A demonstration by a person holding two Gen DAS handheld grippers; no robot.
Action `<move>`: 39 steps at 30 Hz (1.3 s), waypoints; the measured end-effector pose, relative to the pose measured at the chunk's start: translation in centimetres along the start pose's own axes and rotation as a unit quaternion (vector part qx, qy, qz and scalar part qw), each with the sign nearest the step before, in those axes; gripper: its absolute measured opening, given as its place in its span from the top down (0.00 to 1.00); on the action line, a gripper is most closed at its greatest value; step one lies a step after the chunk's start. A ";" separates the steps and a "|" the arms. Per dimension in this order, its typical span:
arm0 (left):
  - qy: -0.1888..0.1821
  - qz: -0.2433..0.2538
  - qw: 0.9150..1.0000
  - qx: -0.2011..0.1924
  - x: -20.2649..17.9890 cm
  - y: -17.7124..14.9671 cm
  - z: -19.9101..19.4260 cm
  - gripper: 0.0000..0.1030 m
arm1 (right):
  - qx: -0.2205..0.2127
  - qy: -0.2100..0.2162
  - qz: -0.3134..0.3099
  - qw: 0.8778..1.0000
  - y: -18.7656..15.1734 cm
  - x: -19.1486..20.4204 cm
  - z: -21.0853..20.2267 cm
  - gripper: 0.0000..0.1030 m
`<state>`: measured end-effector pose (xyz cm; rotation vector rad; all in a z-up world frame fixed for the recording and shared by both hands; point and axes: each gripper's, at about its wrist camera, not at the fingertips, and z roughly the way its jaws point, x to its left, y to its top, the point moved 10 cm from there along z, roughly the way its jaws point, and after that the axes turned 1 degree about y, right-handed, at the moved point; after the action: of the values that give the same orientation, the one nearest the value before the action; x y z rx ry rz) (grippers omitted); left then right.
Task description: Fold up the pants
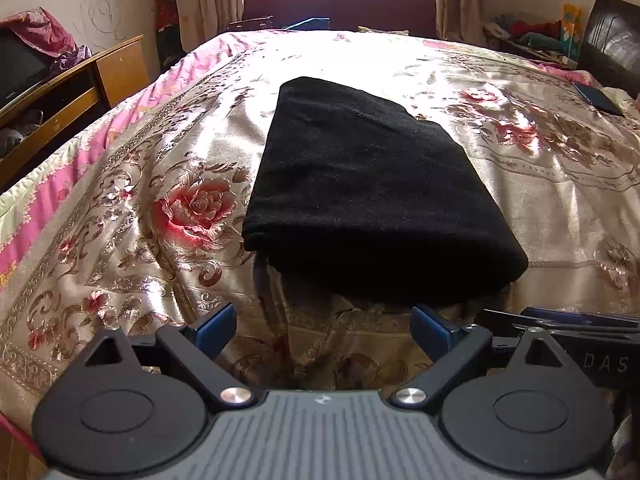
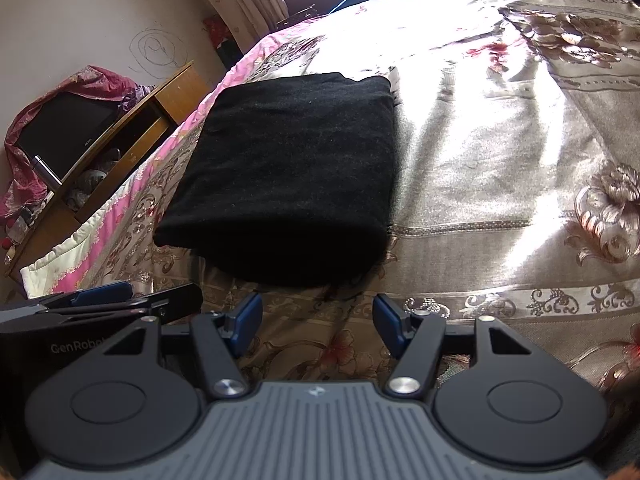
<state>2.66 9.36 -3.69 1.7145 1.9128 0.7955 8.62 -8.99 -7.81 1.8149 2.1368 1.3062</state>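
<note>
here both hand-held grippers gape (empty) short of the folded pants' near edge.

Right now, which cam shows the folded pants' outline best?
Right wrist: the black pants lie whole on the bedspread, all four edges clear. The left wrist view also shows them complete, but skewed to a taper, their near edge lost in shadow.

Two wrist fisheyes, angled down, close over bed, sharing folded pants.
</note>
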 end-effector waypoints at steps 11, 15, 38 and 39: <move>0.006 0.000 1.000 0.000 0.0 0.0 -0.1 0.00 | 0.002 0.001 -0.003 1.000 -0.1 0.1 0.1 0.39; 0.003 -0.003 1.000 0.001 0.1 0.0 -0.1 0.00 | 0.002 0.000 -0.004 1.000 -0.1 0.1 0.1 0.39; 0.004 -0.007 1.000 0.000 0.2 0.1 -0.1 0.00 | 0.002 0.002 -0.012 1.000 0.0 0.2 0.0 0.39; 0.006 -0.006 1.000 0.001 0.2 0.1 -0.1 0.00 | 0.002 0.002 -0.012 1.000 0.0 0.2 0.0 0.39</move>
<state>2.63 9.60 -3.59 1.7017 1.9315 0.8008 8.50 -8.82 -7.72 1.7830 2.1590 1.3018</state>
